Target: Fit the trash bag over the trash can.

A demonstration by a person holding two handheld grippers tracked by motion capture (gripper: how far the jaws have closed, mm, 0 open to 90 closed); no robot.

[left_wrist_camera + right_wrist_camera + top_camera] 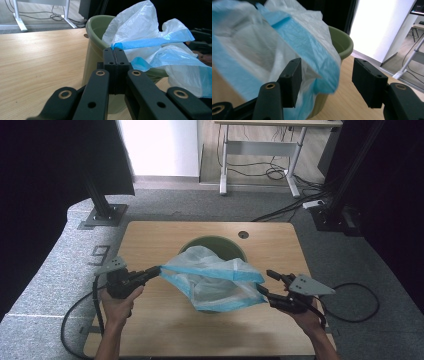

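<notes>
Left gripper (115, 53): our jaws are clenched tight on the blue rim band of the thin translucent white plastic bag with blue trim (212, 279). The pinch point shows clearly in the left gripper view, with the band running straight out from the fingertips.

Right gripper (325, 82): jaws stand apart, pads not pressing anything. The bag's blue edge hangs in the gap, close to one pad, but it's released on that side. In the high view the right gripper (267, 287) sits just beside the bag's near right corner.

The bag is draped over and partly inside the round olive-green plastic bin (239, 249), which stands mid-table on the light wooden tabletop (150, 325). The bag mouth is stretched from our left pinch across the bin's opening; most of the bin rim is covered on the near side, the far rim still bare.

Step in hand, as we read it: lining the bin with the bag, mid-regrasp on the right.

Next move likely calls for closing the right jaws on a fresh spot of the blue rim, then pulling both sides outward and down over the bin's lip. Film is slippery and floppy, so we should bite on the doubled trim.

Count: two grippers, one bag, one bin, one table.
</notes>
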